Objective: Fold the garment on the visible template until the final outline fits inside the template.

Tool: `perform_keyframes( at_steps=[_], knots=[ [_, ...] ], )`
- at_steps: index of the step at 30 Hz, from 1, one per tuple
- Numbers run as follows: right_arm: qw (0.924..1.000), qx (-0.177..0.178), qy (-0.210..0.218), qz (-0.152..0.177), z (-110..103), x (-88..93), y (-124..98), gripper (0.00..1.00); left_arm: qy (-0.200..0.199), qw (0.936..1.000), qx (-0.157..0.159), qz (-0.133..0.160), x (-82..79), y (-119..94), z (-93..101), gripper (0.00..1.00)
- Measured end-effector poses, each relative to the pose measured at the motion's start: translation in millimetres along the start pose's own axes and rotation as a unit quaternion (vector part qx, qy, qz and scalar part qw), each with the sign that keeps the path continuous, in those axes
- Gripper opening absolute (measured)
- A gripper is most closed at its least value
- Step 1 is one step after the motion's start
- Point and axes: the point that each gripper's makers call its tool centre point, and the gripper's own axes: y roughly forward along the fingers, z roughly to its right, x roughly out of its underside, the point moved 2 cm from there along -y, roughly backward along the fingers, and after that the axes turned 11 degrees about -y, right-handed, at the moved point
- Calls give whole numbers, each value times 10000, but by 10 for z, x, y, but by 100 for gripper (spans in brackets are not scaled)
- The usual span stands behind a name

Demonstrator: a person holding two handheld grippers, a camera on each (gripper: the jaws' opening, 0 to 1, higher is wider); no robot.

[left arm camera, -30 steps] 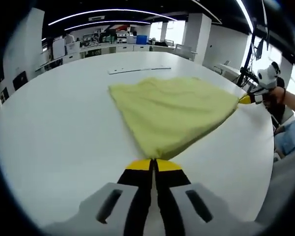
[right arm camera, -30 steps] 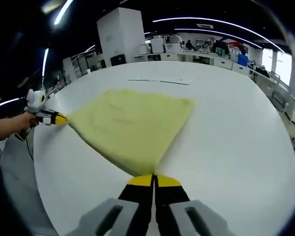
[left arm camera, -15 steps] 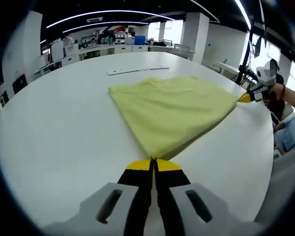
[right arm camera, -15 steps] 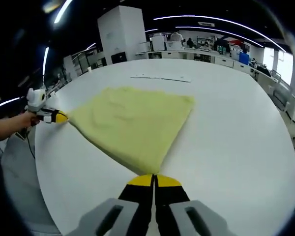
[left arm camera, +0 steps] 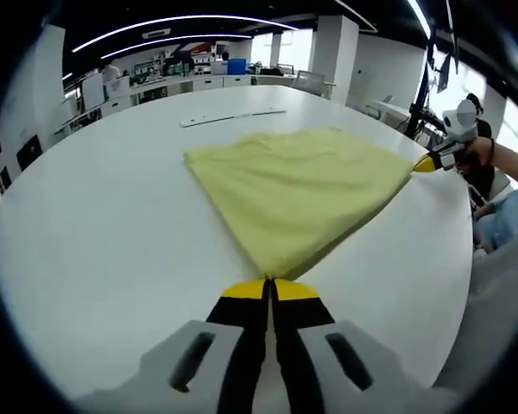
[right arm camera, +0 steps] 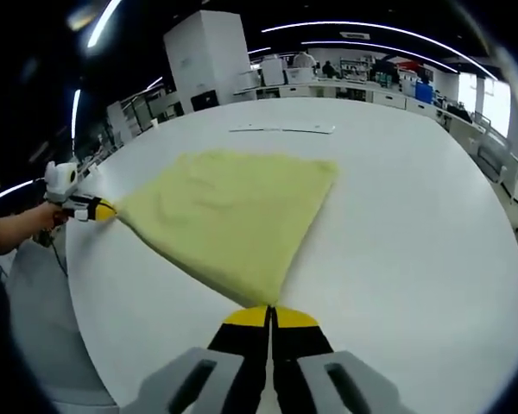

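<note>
The yellow garment [left arm camera: 298, 194] lies spread on the white round table [left arm camera: 104, 233], occupying the centre of the left gripper view from 12 o'clock down to the jaws at 6 o'clock, and it appears already doubled, since the edge running between the two grippers looks thick and layered. The step in hand is judged to be a fold in progress: each gripper holds one near corner of the cloth, and the edge between them is drawn taut. The left gripper [left arm camera: 270, 291] has its jaws clenched together with no gap visible, pinching the garment corner at their yellow tips. The right gripper [right arm camera: 270, 317] is likewise clamped on the opposite corner at 6 o'clock of the right gripper view. In the left gripper view the right gripper appears again at 2 o'clock, at the far tip of the cloth, held by a hand [left arm camera: 483, 153]; in the right gripper view the left gripper appears at 9 o'clock. A thin pale strip [left arm camera: 233, 116] lies on the table beyond the garment at 12 o'clock; whether it is a template marking cannot be told, and no clear template outline is visible. The next move probably calls for carrying both held corners together across the cloth toward the far edge, keeping the tension even so the layers do not slip or bunch, then releasing only once the edges align.
</note>
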Motion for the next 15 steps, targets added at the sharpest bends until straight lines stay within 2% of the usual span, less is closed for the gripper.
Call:
perform_keyframes(
  at_steps=[15],
  knots=[
    [9999,-46,92,-70,-132,110,-92,0,-66,10000,18,-45,168,-142,65,0]
  ],
)
